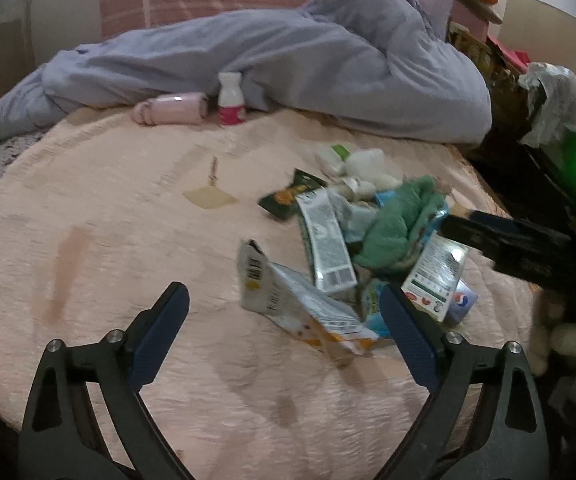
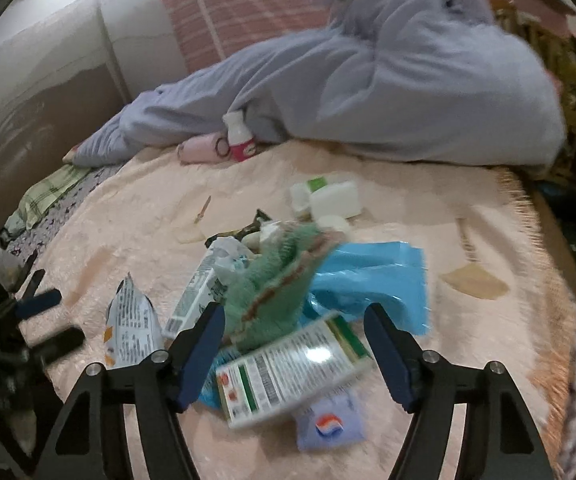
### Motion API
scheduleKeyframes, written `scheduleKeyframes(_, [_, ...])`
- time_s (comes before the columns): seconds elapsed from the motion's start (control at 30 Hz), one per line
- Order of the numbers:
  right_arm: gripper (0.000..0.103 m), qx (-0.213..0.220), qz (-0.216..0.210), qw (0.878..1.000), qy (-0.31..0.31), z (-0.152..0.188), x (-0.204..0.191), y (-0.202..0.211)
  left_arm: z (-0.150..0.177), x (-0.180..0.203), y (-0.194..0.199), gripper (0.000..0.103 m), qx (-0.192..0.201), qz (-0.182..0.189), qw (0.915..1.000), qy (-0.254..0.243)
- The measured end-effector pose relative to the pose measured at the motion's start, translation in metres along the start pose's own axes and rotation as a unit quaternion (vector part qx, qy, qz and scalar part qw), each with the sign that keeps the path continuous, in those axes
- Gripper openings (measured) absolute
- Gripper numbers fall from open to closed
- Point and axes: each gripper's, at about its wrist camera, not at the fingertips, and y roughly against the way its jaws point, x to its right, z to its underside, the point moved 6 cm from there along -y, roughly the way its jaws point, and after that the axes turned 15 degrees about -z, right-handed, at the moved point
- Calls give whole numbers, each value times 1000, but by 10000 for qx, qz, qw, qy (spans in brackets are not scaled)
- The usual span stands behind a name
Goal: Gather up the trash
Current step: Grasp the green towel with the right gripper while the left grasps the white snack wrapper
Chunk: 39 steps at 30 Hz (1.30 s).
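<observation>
Right wrist alone shows the blue bag (image 2: 371, 276) beyond its spread, empty tool (image 2: 293, 350); left tool (image 1: 284, 326) spread too.

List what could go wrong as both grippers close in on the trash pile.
The green cloth lies tangled among the wrappers, so the right gripper may grab it along with the white carton. The left gripper, wide open over the torn packet, could push the loose pile apart.
</observation>
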Motion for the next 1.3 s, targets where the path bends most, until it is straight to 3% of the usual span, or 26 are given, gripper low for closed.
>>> scheduleKeyframes(0.13, [51, -287, -416, 9985, -224, -8, 3, -40, 3, 11, -14, 90, -160, 98, 9998, -42])
scheduleKeyframes(0.2, [46, -412, -556, 9970, -349, -6, 4, -54, 6, 15, -24, 73, -306, 108, 9994, -110])
scheduleKeyframes(0.23, [38, -457, -604, 9964, -380, -5, 5, -62, 8, 18, -30, 66, -406, 141, 9990, -133])
scheduleKeyframes(0.3, [31, -444, -705, 9958, -381, -4, 2, -68, 14, 21, -39, 31, -653, 314, 9973, -128])
scheduleKeyframes(0.37, [21, -338, -741, 9962, -294, -4, -3, -64, 17, 21, -43, 20, -734, 473, 9962, -55])
scheduleKeyframes(0.4, [9, -244, -760, 9966, -218, -6, -6, -59, 16, 18, -40, 15, -688, 565, 9960, 1])
scheduleKeyframes(0.5, [9, 13, -803, 9968, -61, -13, -15, -38, 12, 11, -31, 8, -639, 643, 9959, 58])
scheduleKeyframes(0.8, [8, 715, -806, 9941, 135, -31, -23, 41, -24, 5, 19, 7, 51, 536, 9985, 46])
scheduleKeyframes(0.97, [11, 719, -527, 9960, 76, -31, -12, 53, -31, 7, 24, 7, 44, 515, 9985, 161])
scheduleKeyframes(1.0, [26, 596, -532, 9968, 82, -28, -13, 48, -29, 3, 23, 8, 10, 472, 9986, 255])
scheduleKeyframes(1.03, [52, 477, -581, 9971, 65, -23, -14, 41, -27, 0, 23, 8, -17, 470, 9984, 329])
scheduleKeyframes(1.07, [60, 386, -676, 9969, 56, -21, -17, 34, -24, -4, 22, 12, -62, 509, 9979, 405])
scheduleKeyframes(1.1, [69, 313, -735, 9968, 85, -18, -19, 27, -20, -7, 20, 23, -115, 559, 9972, 474])
scheduleKeyframes(1.13, [69, 195, -722, 9971, 173, -15, -24, 18, -16, -9, 19, 32, -159, 593, 9965, 574])
scheduleKeyframes(1.17, [69, 56, -640, 9975, 305, -13, -27, 7, -15, -11, 18, 53, -169, 612, 9959, 649])
scheduleKeyframes(1.2, [69, -85, -553, 9975, 431, -11, -30, -4, -13, -13, 17, 63, -172, 633, 9949, 763])
scheduleKeyframes(1.3, [69, -532, -367, 9956, 676, -6, -30, -39, -9, -13, 6, 64, -281, 577, 9940, 890])
